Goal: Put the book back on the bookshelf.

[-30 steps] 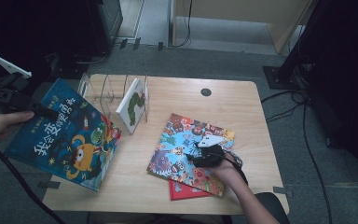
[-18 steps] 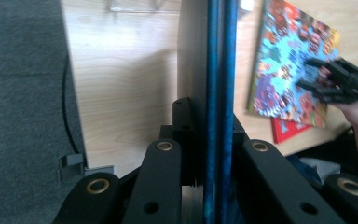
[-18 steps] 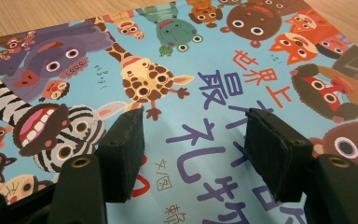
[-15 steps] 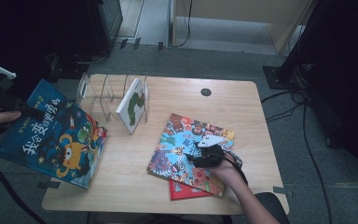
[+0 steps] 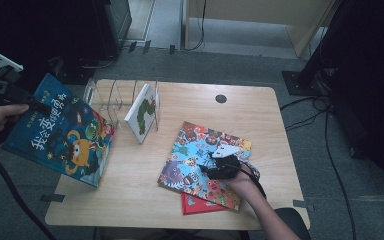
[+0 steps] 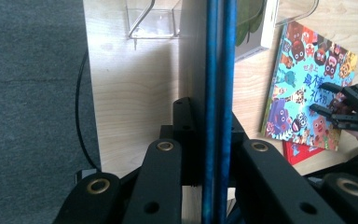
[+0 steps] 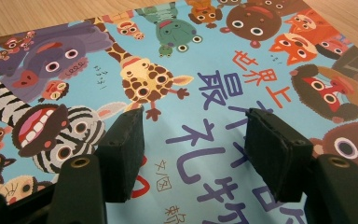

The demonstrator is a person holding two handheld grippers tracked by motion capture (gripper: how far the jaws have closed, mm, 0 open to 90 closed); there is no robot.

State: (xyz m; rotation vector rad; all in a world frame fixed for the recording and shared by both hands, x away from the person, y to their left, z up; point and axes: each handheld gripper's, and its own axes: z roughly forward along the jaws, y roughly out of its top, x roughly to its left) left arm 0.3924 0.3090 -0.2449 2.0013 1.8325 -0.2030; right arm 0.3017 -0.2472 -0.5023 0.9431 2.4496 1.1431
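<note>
My left gripper [image 5: 29, 103] is shut on the top edge of a big blue picture book [image 5: 62, 135], held tilted over the table's left edge. In the left gripper view that blue book [image 6: 219, 70] stands edge-on between the jaws of the left gripper [image 6: 213, 135]. My right gripper [image 5: 219, 161] rests open over a colourful animal book [image 5: 190, 150] lying flat at the right front. In the right gripper view its pads [image 7: 121, 140] stand apart just above the animal book [image 7: 177, 60], nothing between them.
A clear wire book rack [image 5: 115, 97] stands at the table's back left, with a white caterpillar book [image 5: 142, 112] upright in it. A red book [image 5: 197, 205] lies under the animal book. The right gripper [image 6: 347, 109] shows far off in the left gripper view. A round hole [image 5: 221, 98] is at the back.
My left hand has carried the blue book to the left, farther past the table's left edge. The right gripper has stayed put on the animal book.
</note>
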